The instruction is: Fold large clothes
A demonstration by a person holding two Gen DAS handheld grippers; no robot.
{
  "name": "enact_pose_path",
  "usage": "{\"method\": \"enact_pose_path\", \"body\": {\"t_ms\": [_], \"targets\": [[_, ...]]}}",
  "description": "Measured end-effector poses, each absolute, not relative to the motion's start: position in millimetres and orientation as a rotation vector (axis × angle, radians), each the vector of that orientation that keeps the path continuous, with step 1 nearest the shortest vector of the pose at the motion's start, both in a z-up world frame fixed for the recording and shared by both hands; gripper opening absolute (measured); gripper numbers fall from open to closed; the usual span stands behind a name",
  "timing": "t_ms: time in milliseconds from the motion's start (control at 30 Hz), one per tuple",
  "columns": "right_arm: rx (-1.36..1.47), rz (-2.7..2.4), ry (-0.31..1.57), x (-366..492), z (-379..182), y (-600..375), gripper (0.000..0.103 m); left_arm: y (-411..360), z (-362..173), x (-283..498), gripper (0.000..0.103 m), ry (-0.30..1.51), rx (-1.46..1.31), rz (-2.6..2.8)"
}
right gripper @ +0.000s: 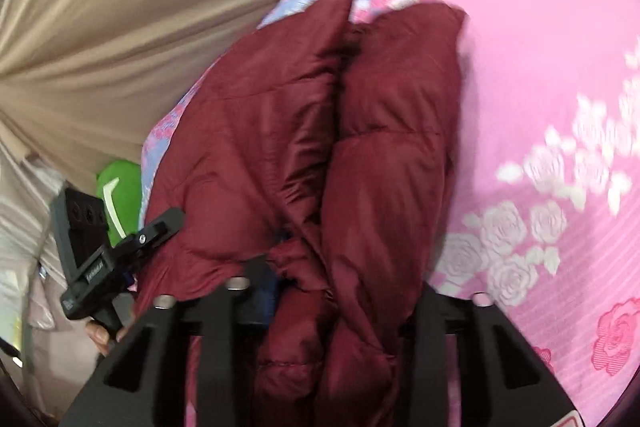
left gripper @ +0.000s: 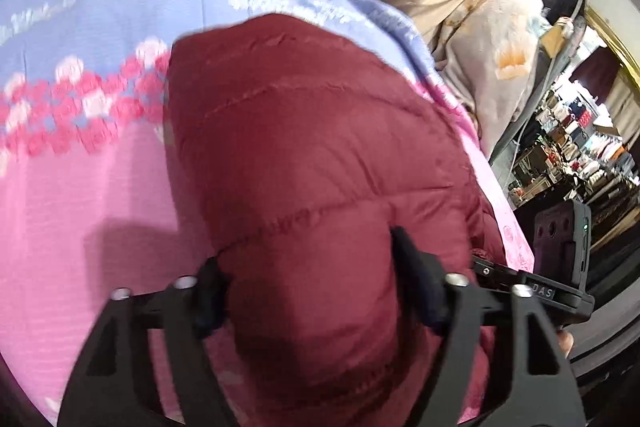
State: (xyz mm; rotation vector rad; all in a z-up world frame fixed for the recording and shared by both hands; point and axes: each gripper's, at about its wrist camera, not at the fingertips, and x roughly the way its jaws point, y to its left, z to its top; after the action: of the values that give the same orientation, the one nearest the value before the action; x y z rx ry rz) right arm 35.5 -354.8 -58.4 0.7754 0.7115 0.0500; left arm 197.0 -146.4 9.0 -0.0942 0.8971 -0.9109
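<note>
Nearest the lens in the left wrist view, the left gripper (left gripper: 308,287) straddled a bulge of the maroon quilted jacket (left gripper: 320,131), both black fingers (left gripper: 404,255) pressed into the padding, so its jaws were gripping the jacket. In the right wrist view, the right gripper (right gripper: 340,291) pinched a gathered fold of the same jacket (right gripper: 384,131) between its narrowly set jaws. The jacket lay doubled lengthwise on a pink floral bedsheet (right gripper: 552,75) with a blue band (left gripper: 80,27) along its far side. Beige fabric (right gripper: 120,27) hung beyond the bed. A green object (right gripper: 120,195) lay beside the jacket, near the other gripper's body (right gripper: 86,251), under which part of a hand (right gripper: 98,337) showed.
</note>
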Motion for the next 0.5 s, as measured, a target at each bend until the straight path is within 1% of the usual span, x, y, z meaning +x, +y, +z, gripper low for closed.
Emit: {"method": "enact_pose_path", "body": {"t_ms": [33, 67, 167, 267, 367, 500], "targets": [[0.747, 0.052, 0.695, 34, -49, -351, 0.023, -142, 14, 198, 0.056, 0.888, -0.095, -0.916], [0.731, 0.058, 0.679, 34, -41, -343, 0.022, -137, 20, 199, 0.053, 0.876, -0.099, -0.923], [0.664, 0.085, 0.614, 35, -9, -317, 0.02, -115, 45, 198, 0.05, 0.816, -0.1, -0.932], [0.594, 0.114, 0.54, 36, 25, -292, 0.02, -87, 77, 197, 0.049, 0.737, -0.099, -0.934], [0.531, 0.162, 0.454, 36, 65, -273, 0.02, -56, 116, 193, 0.049, 0.617, -0.08, -0.924], [0.474, 0.229, 0.357, 54, 110, -238, 0.02, -16, 163, 192, 0.05, 0.481, -0.062, -0.879]]}}
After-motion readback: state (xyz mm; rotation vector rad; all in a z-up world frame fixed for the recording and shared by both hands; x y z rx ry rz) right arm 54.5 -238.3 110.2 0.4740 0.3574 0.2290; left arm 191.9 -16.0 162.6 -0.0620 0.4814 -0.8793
